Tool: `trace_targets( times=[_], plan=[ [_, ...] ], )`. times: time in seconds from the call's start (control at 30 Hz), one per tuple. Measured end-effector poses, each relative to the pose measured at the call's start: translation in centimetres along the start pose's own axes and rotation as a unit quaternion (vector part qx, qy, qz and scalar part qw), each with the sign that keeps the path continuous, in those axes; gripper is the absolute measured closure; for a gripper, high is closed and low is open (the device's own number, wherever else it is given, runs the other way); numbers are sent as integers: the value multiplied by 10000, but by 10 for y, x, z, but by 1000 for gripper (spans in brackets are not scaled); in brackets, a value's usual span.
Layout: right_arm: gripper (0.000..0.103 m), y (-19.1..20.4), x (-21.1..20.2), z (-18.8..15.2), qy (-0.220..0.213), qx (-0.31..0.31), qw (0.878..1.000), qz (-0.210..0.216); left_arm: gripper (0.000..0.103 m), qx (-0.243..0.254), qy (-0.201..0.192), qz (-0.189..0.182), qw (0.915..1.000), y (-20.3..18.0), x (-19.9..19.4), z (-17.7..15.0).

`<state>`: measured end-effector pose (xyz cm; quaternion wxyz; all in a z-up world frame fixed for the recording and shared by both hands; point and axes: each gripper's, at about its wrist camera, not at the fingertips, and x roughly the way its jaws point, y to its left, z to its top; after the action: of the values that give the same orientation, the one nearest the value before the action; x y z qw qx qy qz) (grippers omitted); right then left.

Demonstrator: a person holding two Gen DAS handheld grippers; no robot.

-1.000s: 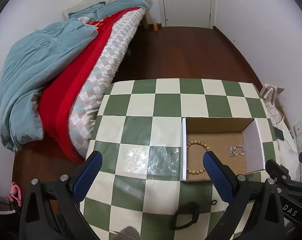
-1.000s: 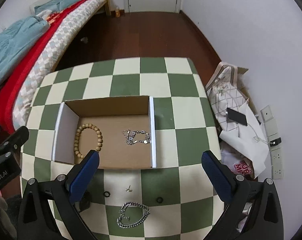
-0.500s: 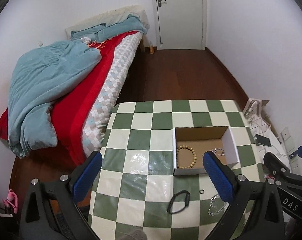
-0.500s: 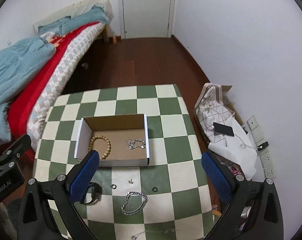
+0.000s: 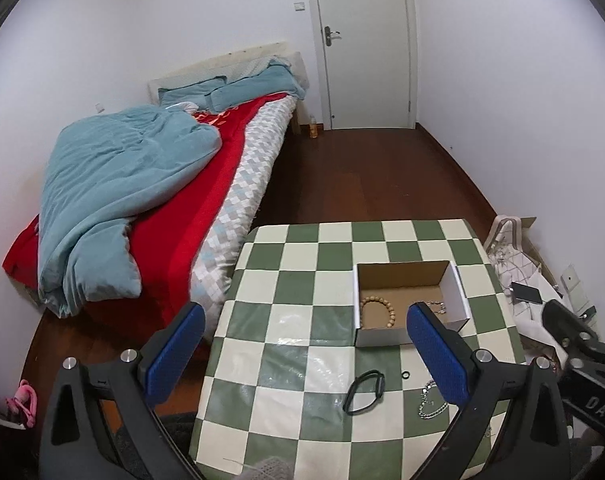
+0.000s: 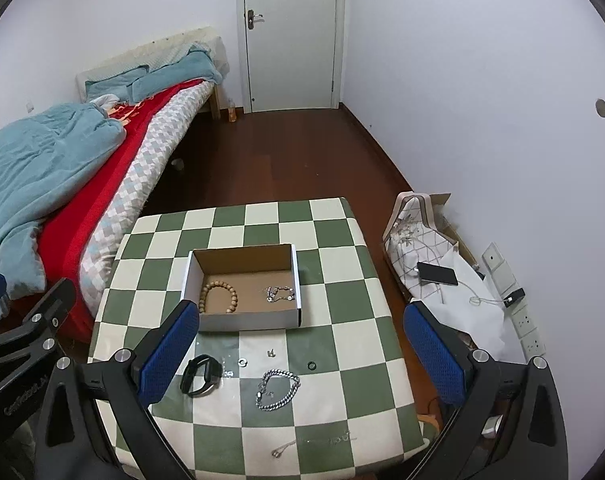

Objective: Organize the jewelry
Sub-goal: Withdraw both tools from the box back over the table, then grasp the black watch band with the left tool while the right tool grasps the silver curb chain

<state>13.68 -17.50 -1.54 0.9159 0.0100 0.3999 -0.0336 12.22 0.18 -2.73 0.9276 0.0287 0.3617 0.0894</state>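
An open cardboard box (image 6: 246,316) (image 5: 458,296) stands on the green-and-white checked table (image 6: 342,328) (image 5: 286,320). Inside lie a wooden bead bracelet (image 6: 218,298) (image 5: 377,312) and a silver bracelet (image 6: 279,294). In front of the box lie a black watch (image 6: 201,374) (image 5: 364,392), a silver chain bracelet (image 6: 277,389) (image 5: 430,400), two small rings (image 6: 244,361) (image 6: 311,365), a tiny stud (image 6: 270,352) and a thin chain (image 6: 286,447). My left gripper (image 5: 306,356) and right gripper (image 6: 302,352) are both open, empty, high above the table.
A bed (image 5: 142,184) with a red cover and teal quilt stands left of the table. Bags, a phone (image 6: 437,273) and wall sockets (image 6: 526,320) are on the right. A wooden floor and a white door (image 6: 290,36) lie beyond.
Both grippers have pulled up and back from the table. The box and jewelry look smaller and more of the room shows. The jewelry has not moved.
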Motion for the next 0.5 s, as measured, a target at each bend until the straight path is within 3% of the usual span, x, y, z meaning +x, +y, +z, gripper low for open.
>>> trace_targets(
  times=[0.23, 0.43, 0.5],
  plan=[
    [0, -10, 12, -19, 245, 252, 9992, 180, 0, 113, 189, 263, 9994, 2, 19, -24],
    [1, -29, 78, -70, 1216, 682, 9897, 327, 0, 469, 413, 1104, 9919, 3, 54, -55],
    [15, -32, 102, -89, 1463, 697, 9865, 226, 0, 541, 581, 1163, 9900, 3, 69, -64]
  ],
)
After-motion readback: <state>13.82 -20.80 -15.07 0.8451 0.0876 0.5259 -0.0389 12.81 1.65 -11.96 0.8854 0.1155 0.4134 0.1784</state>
